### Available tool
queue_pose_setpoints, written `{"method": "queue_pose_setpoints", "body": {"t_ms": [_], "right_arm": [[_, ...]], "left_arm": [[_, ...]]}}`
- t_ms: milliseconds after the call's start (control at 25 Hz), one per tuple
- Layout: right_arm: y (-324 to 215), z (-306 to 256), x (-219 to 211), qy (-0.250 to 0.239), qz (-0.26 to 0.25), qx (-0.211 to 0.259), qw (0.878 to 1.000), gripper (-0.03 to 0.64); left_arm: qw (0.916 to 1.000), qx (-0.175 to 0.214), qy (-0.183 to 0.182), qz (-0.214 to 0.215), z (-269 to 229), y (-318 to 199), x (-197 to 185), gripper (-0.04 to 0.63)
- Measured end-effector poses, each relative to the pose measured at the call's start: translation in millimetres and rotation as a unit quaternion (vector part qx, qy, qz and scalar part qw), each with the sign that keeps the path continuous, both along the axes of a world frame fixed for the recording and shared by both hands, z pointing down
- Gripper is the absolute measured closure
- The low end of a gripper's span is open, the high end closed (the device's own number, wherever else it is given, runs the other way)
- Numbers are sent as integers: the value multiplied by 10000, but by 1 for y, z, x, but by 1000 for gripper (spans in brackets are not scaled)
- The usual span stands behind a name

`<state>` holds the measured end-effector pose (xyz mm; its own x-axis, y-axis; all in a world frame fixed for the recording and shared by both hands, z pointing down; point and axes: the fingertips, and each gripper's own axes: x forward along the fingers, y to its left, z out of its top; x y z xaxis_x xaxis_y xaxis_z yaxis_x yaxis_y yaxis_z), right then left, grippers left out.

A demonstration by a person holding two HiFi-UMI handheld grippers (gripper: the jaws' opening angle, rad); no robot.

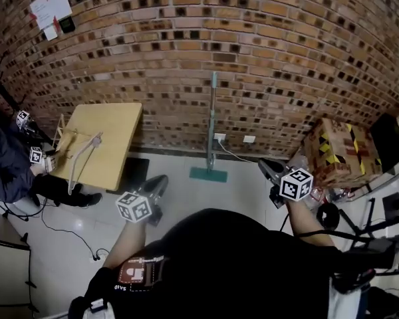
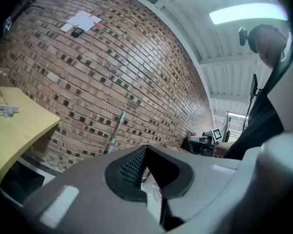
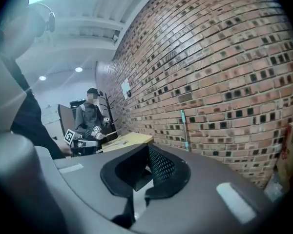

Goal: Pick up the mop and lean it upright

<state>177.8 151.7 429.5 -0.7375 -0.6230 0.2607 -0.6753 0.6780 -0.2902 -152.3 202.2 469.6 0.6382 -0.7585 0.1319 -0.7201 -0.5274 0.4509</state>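
Observation:
The mop stands upright against the brick wall, its teal handle point(image 1: 213, 115) rising from a flat teal head point(image 1: 208, 174) on the floor. My left gripper point(image 1: 159, 183) hangs short of the mop and to its left, jaws shut with nothing in them. To the mop's right, my right gripper point(image 1: 266, 169) is likewise shut and empty. Neither touches the mop. In the left gripper view the handle point(image 2: 115, 132) shows beyond the shut left gripper point(image 2: 146, 167). In the right gripper view the handle point(image 3: 185, 129) shows past the shut right gripper point(image 3: 142, 174).
A wooden table point(image 1: 110, 141) stands against the wall at left, with a black mat point(image 1: 134, 172) beneath. Another person point(image 1: 5, 161) holding grippers sits at far left. A taped cardboard box point(image 1: 336, 150) and equipment crowd the right. Wall sockets point(image 1: 220, 137) and a cable lie behind the mop.

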Motion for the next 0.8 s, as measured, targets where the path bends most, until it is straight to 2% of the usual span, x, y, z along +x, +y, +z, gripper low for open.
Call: {"method": "queue_pose_setpoints", "body": {"t_ms": [200,440,640,800], "right_arm": [[-35,11,21,-51,-209,-112,9997,601],[-67,27,26,-49,-84,-263,9996,603],[-107,21,18,119,293,-196,9993,603],[-144,8,-5,143,715,-104,9973,601]], "left_arm": [[9999,-126,-77,-25,3,-21,36,595],[9997,-223,-41,47,13,-65,34,595],[9981,-180,81,586,20,-130,34,595],[9926,-278,108,1180,26,-184,22,595]]}}
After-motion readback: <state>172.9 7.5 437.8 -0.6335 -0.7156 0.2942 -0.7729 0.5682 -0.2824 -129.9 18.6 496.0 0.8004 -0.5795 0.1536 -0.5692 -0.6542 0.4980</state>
